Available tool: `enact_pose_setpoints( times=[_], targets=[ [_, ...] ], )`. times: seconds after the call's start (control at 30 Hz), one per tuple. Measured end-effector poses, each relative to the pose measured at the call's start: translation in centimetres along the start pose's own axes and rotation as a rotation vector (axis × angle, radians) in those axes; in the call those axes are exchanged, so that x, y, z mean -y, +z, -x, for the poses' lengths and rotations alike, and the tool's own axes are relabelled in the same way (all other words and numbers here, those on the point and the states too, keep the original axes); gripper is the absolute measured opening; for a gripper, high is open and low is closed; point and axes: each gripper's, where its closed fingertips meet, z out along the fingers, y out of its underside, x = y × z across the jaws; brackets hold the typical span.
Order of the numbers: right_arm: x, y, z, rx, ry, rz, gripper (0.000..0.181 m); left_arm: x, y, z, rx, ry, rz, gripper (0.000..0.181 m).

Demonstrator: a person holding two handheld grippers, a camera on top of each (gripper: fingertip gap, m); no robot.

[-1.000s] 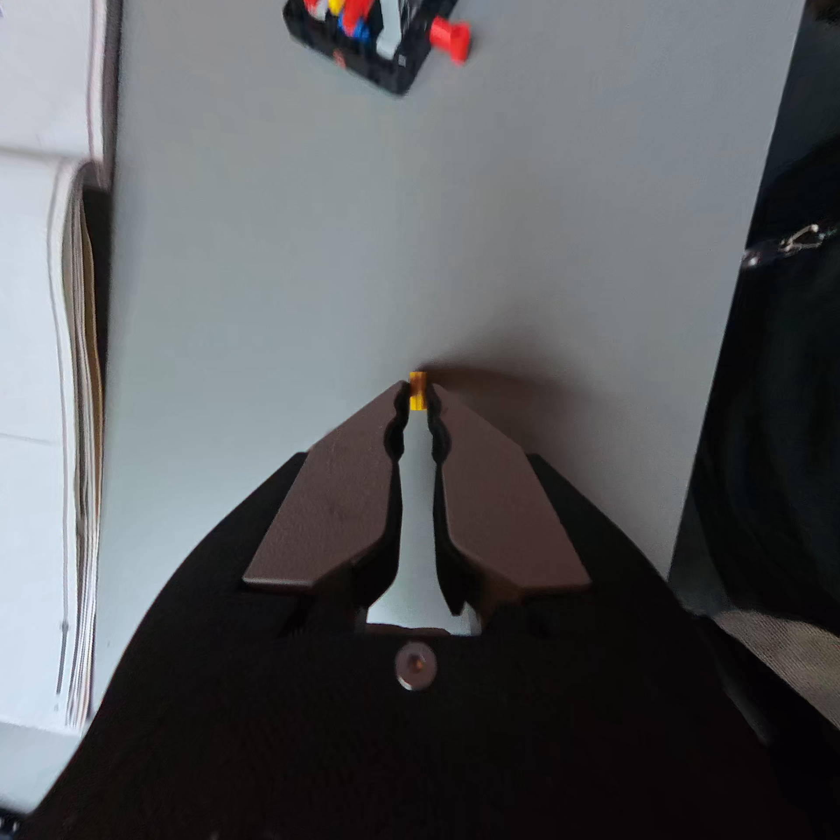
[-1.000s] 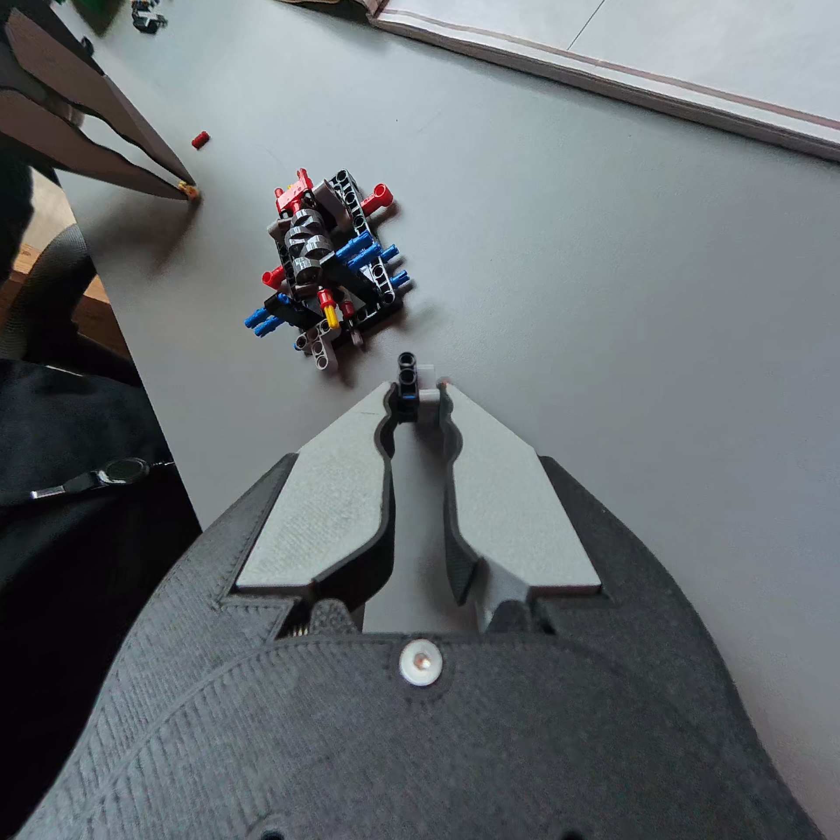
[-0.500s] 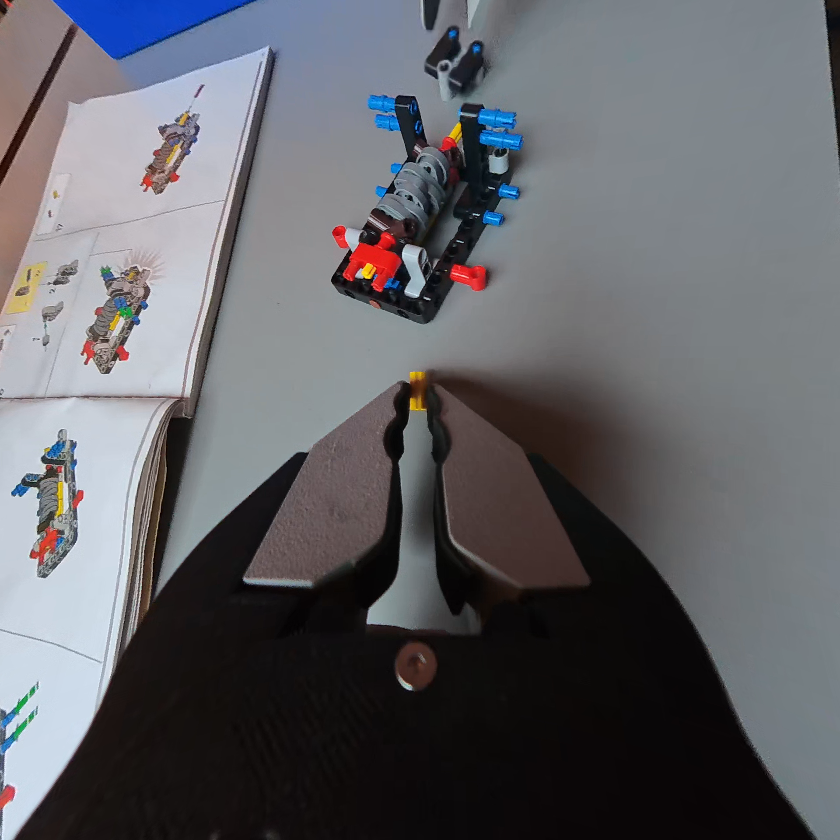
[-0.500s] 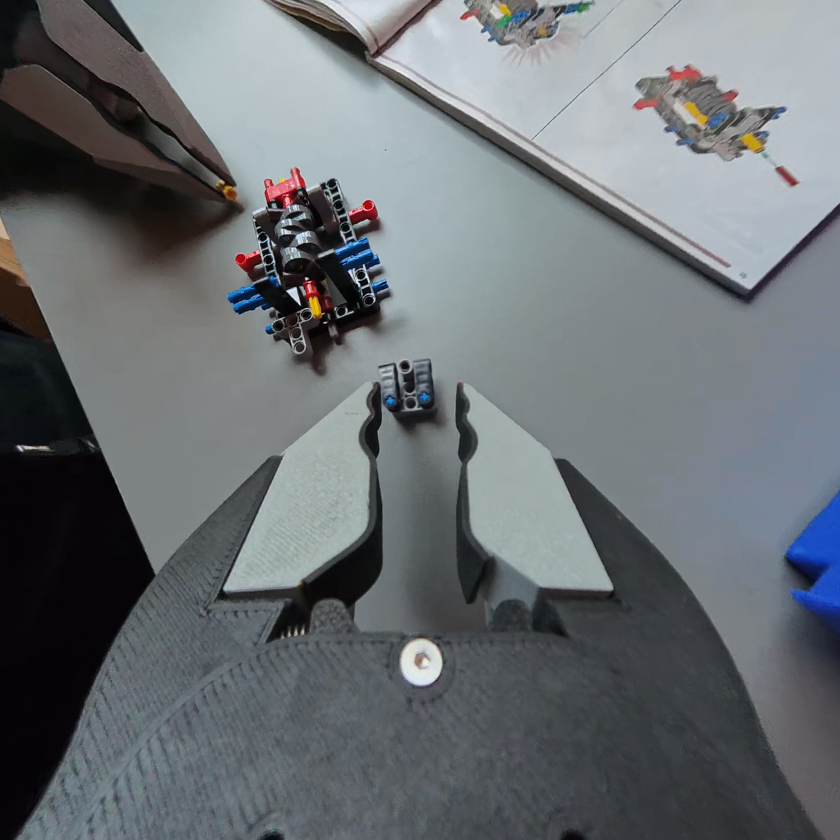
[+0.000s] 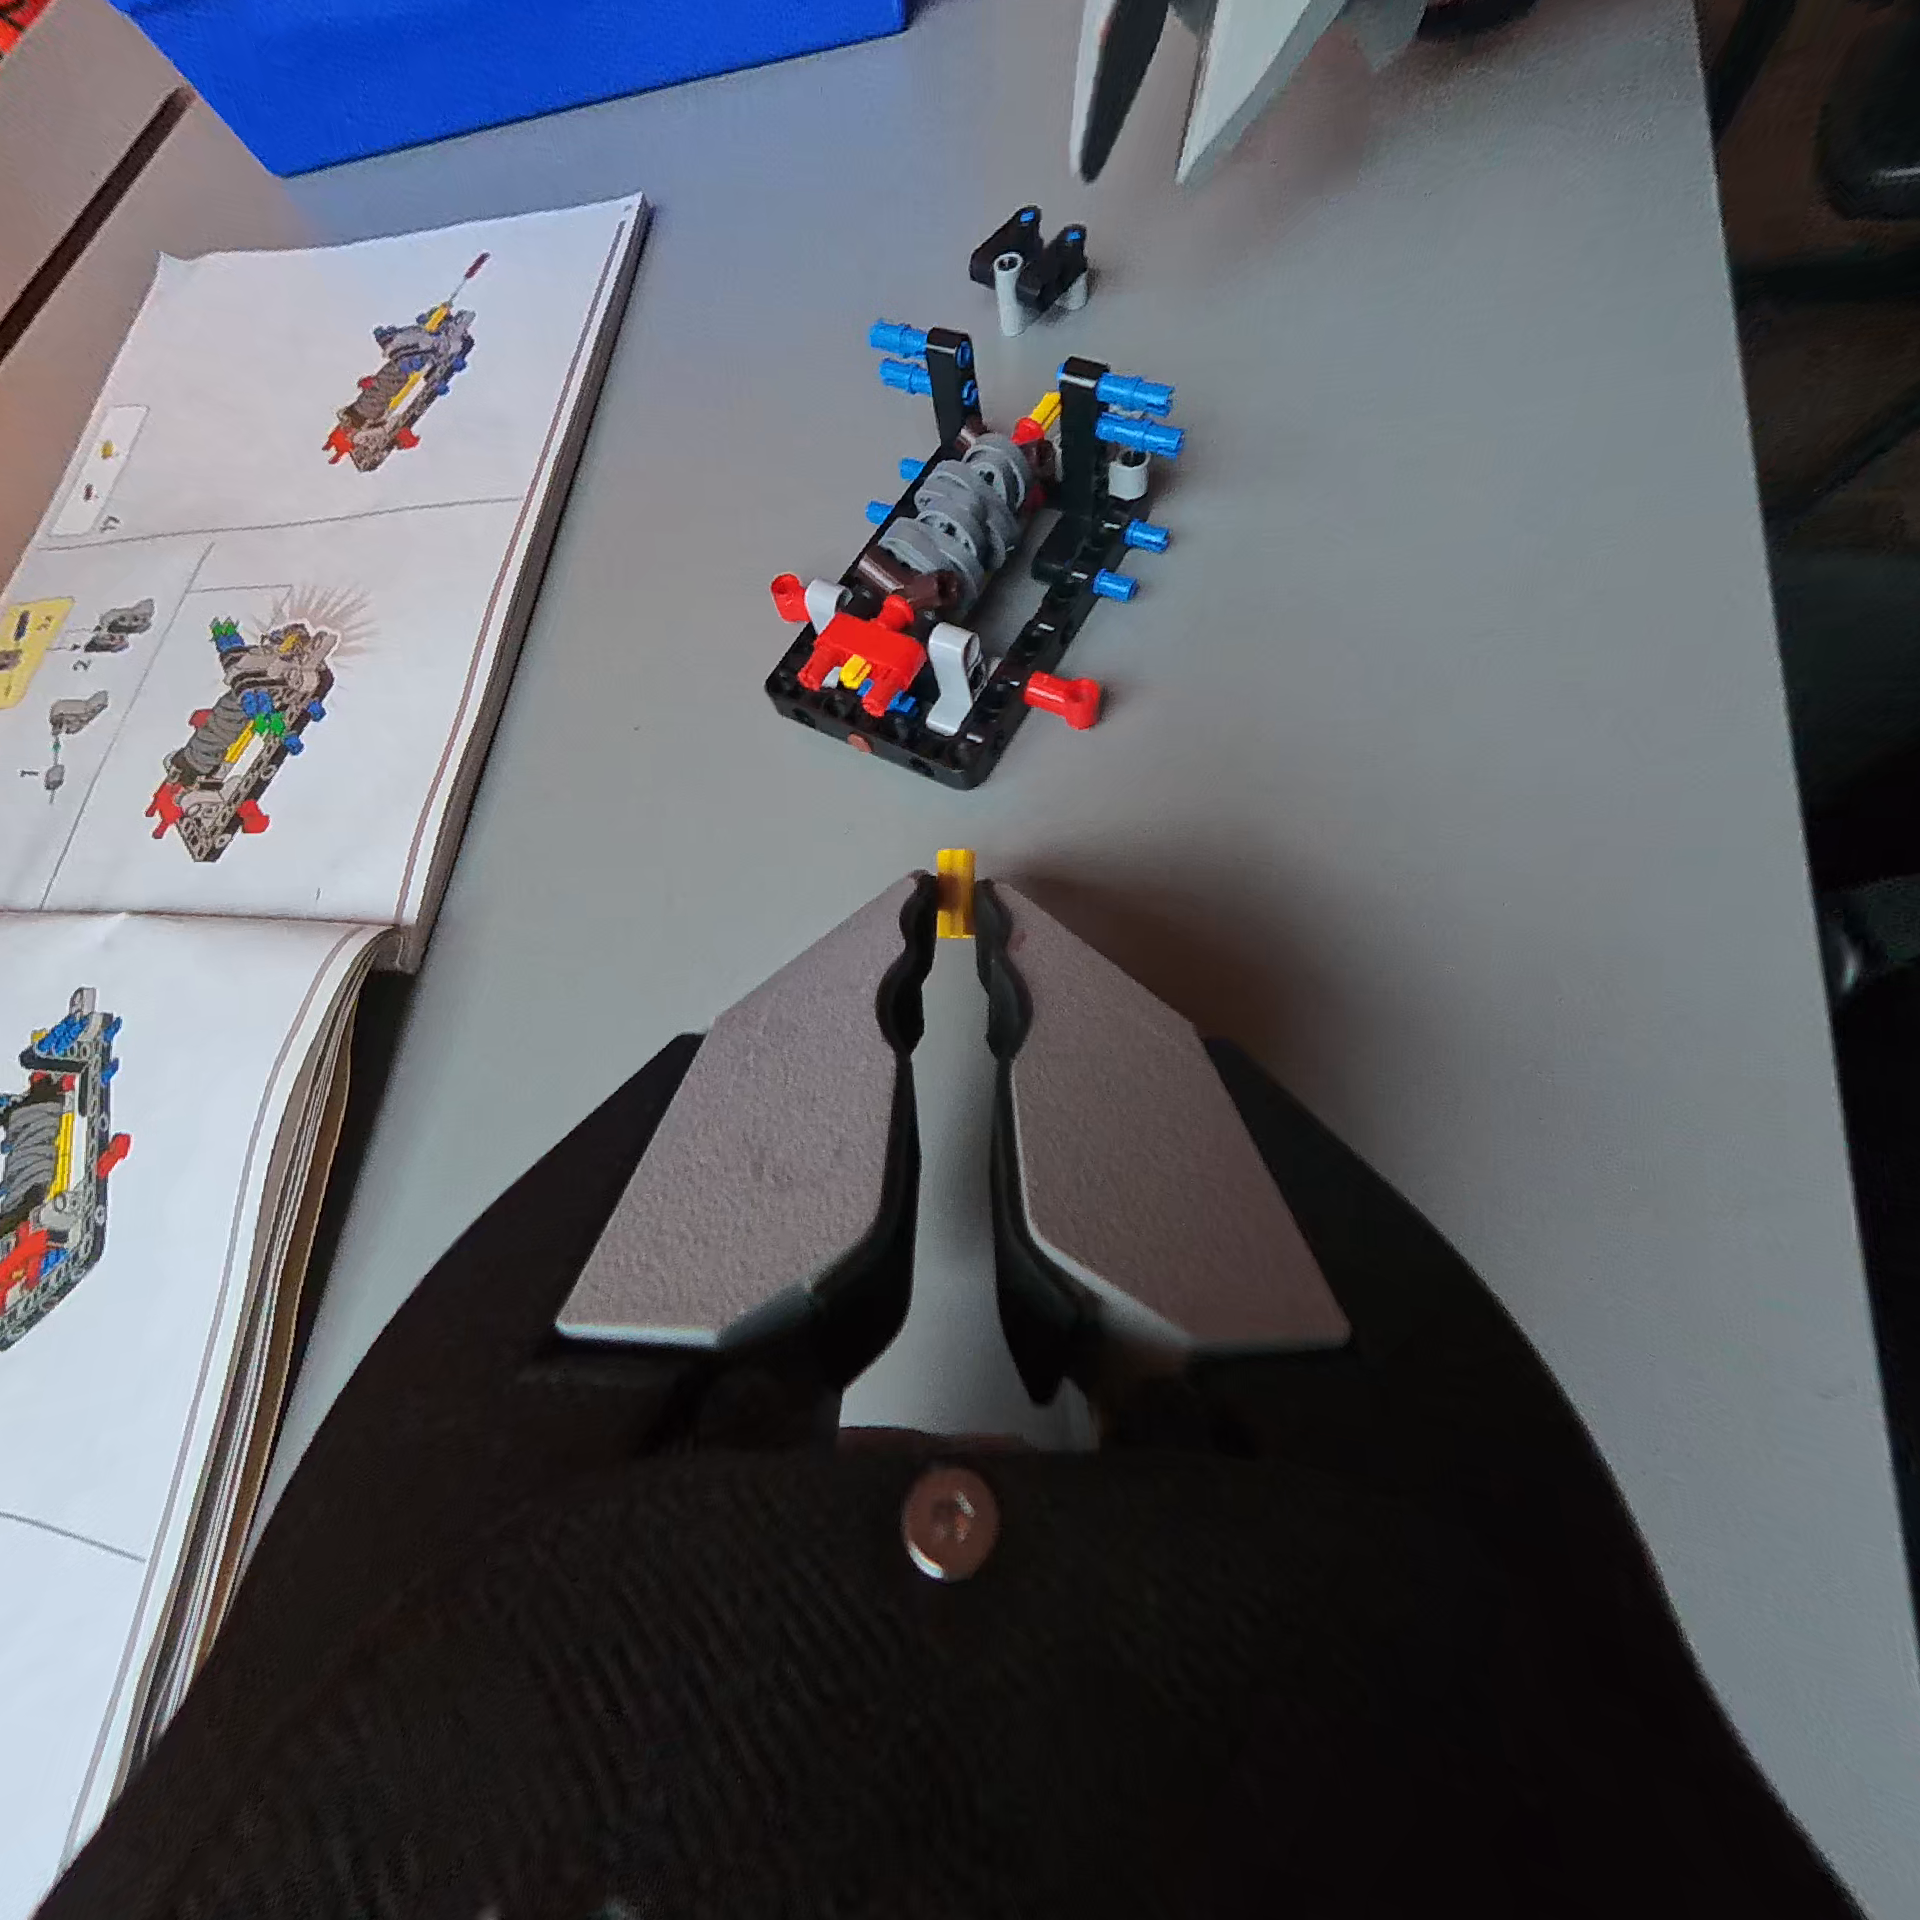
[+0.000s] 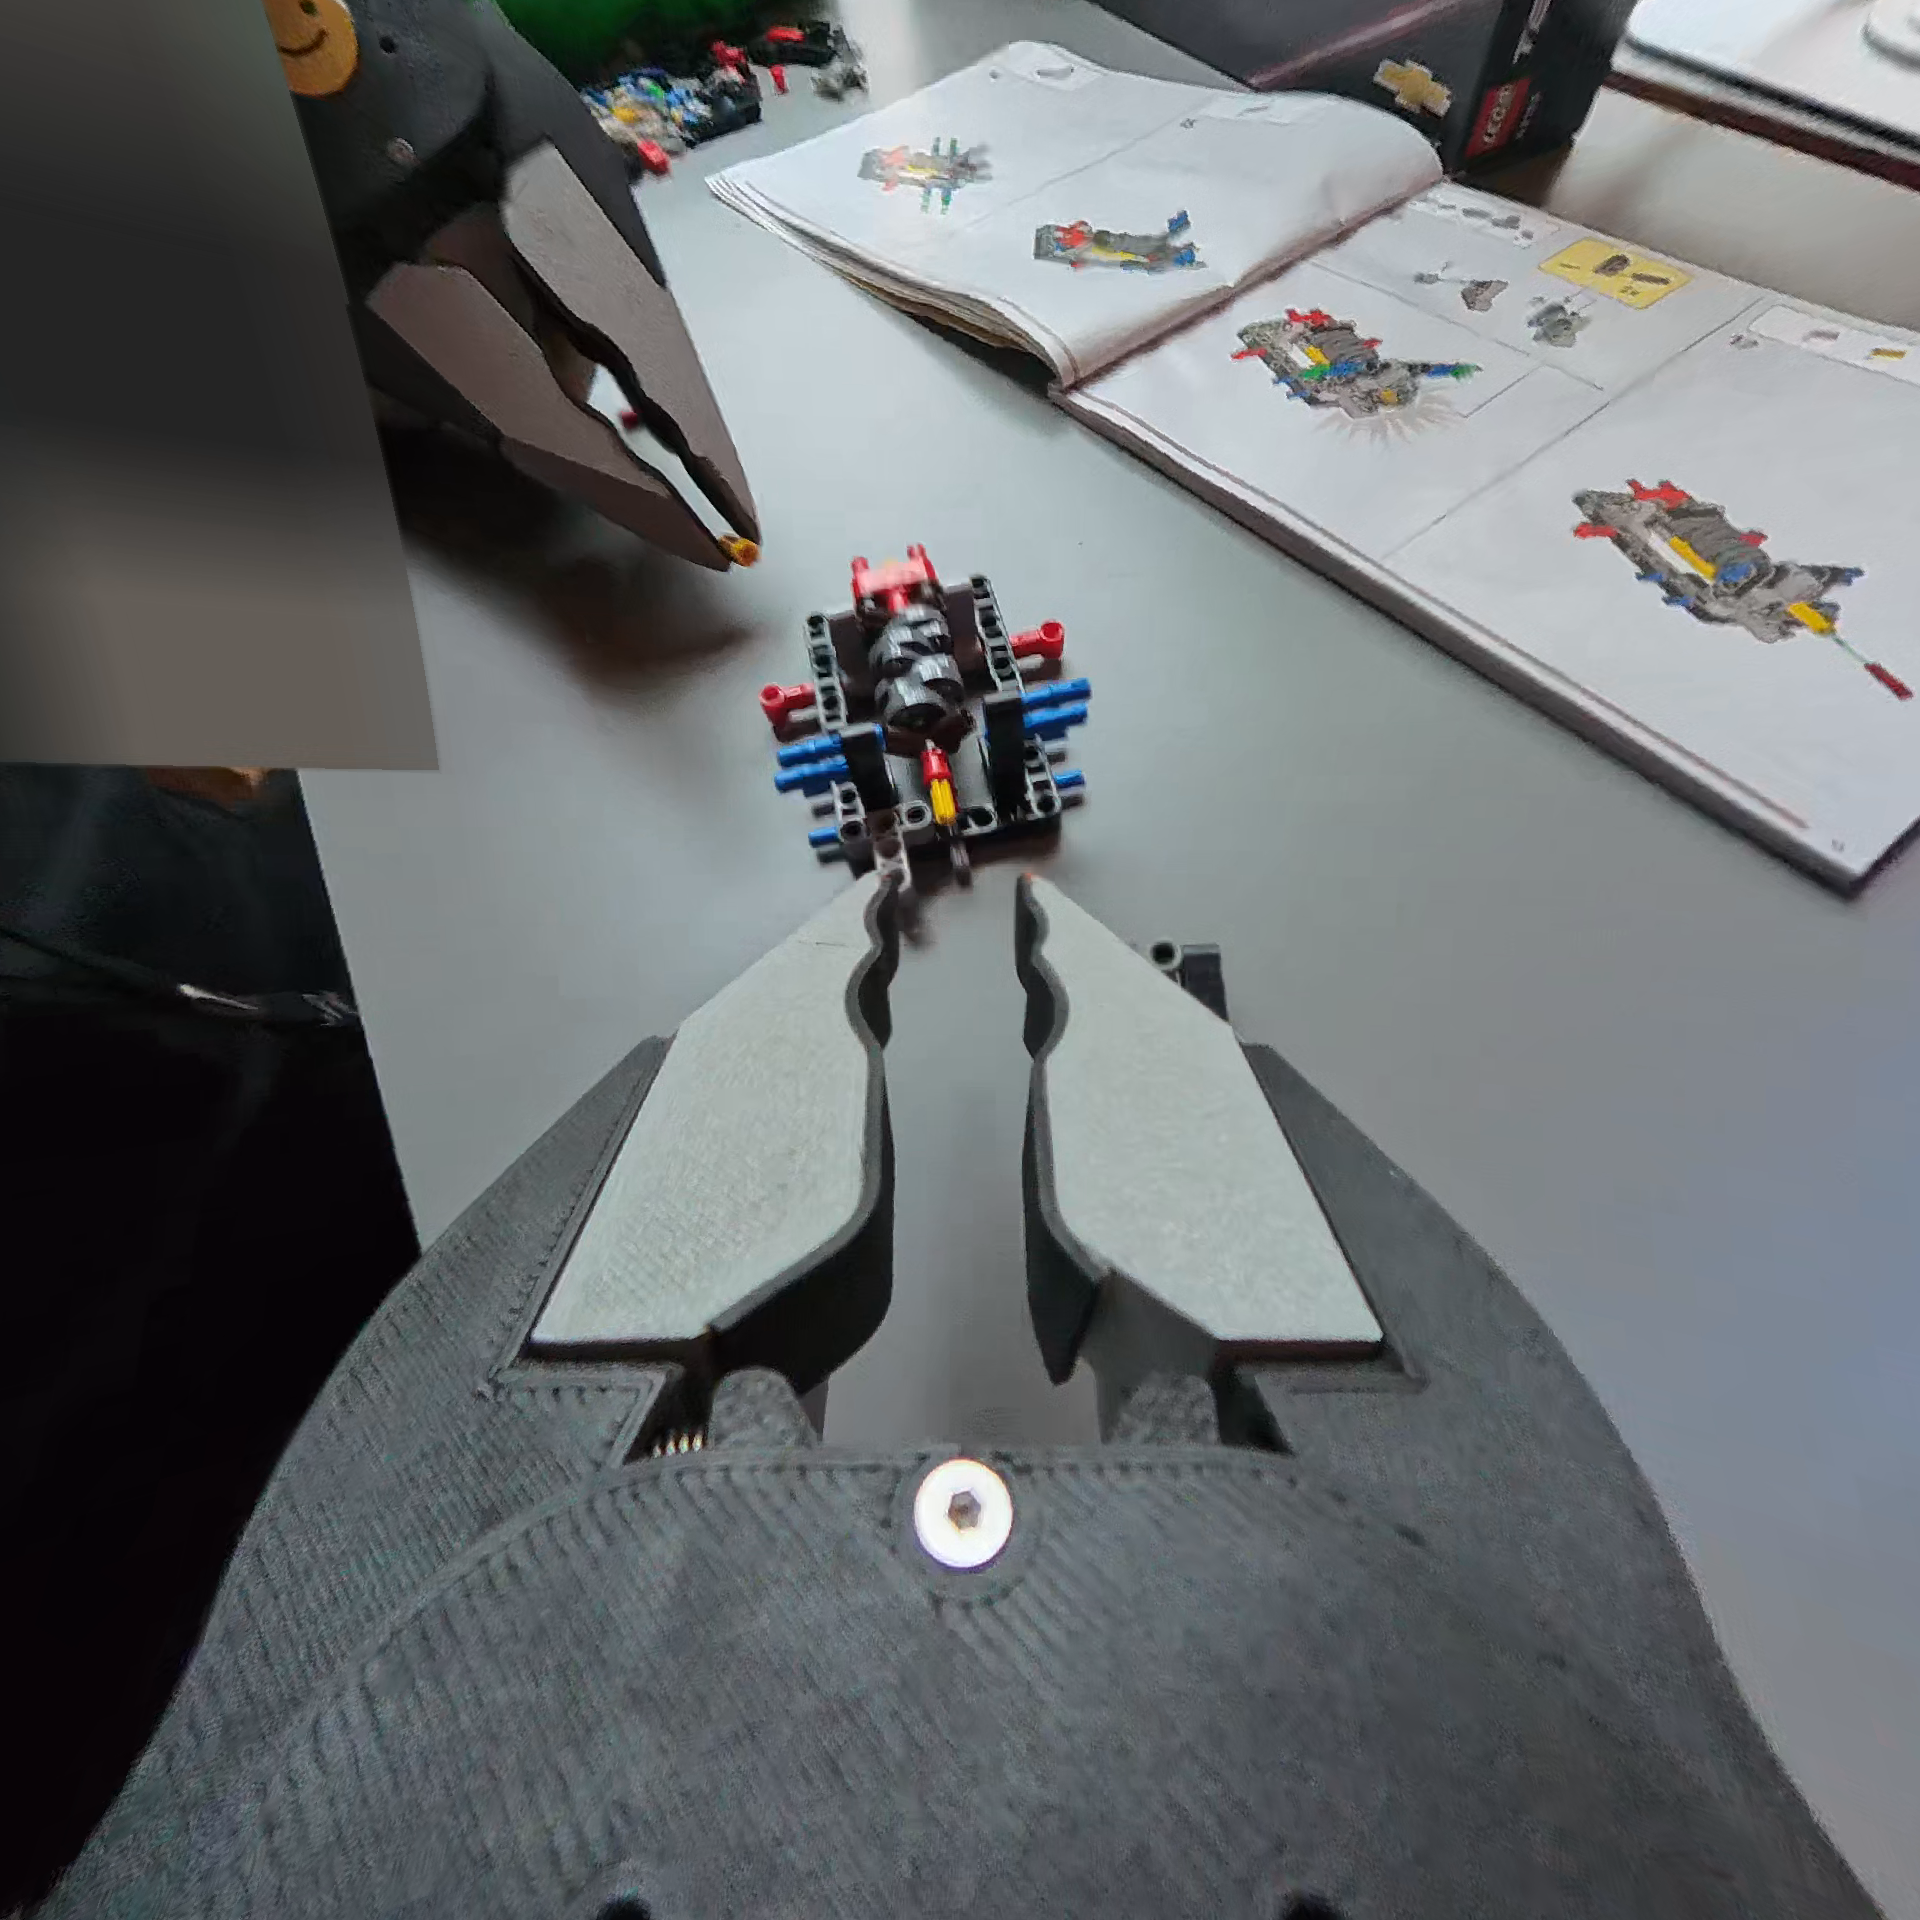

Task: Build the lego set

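The partly built lego assembly [image 5: 966,582], a black frame with grey gears and blue and red pins, lies on the grey table [image 5: 1403,935]. My left gripper [image 5: 951,906] is shut on a small yellow piece [image 5: 954,871], just short of the assembly's red end. It also shows in the right wrist view [image 6: 740,549]. My right gripper [image 6: 951,899] is open and empty, its tips at the other end of the assembly [image 6: 925,717]. A small black-and-grey sub-assembly [image 5: 1029,265] lies on the table beside it, partly hidden behind the right finger [image 6: 1195,966].
An open instruction booklet [image 5: 312,520] lies left of the assembly, also seen in the right wrist view [image 6: 1351,364]. A blue box [image 5: 499,73] stands behind it. A black set box [image 6: 1455,73] and a pile of loose pieces [image 6: 707,83] lie at the far side. Some 15 cm of space lies between my two pairs of fingers.
My right gripper opened, let the small black-and-grey sub-assembly go onto the table and moved up to the assembly. My left gripper came closer to the assembly with the yellow piece.
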Motion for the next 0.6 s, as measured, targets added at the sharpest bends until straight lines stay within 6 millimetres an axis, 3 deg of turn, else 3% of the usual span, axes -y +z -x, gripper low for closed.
enact_pose_setpoints(
  times=[0.13,0.3,0.5,0.6],
  targets=[
    [-2.2,-0.6,-2.0,-0.113,-0.041,0.078,0.017,-0.1,0.4,-0.3,0.027,0.061,0.024,0.005],
    [-2.3,-2.2,-4.0,-0.143,0.041,0.054,0.042,-1.1,0.8,-0.4,0.040,0.088,0.099,0.005],
    [-2.6,-0.5,-4.8,-0.172,-0.017,0.138,0.047,-1.6,0.2,-0.7,-0.074,-0.033,0.112,0.006],
    [-3.6,0.5,-5.0,-0.185,-0.047,0.218,0.037,-1.8,0.0,-0.4,-0.112,-0.118,0.098,0.020]
  ],
)
